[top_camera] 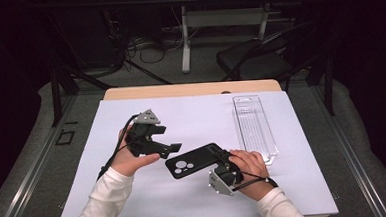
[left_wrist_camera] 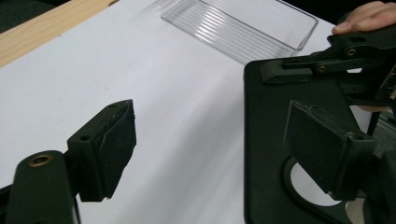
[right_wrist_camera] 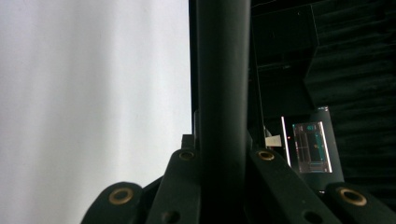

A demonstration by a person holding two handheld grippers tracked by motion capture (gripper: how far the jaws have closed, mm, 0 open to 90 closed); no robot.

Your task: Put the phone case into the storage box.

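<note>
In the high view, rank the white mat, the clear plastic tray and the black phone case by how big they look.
1. White mat, by far the largest.
2. Clear plastic tray.
3. Black phone case, held in the right tongs. It sits nearer the camera than the tray, so that gap is less sure.

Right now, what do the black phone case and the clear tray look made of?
Phone case: seemingly soft matte plastic or rubber; dull black, no glare, with camera cutouts. Clear tray: thin, glossy transparent plastic, probably moulded packaging; the white table cover shows through its ribbed floor, and its edges catch light.
</note>
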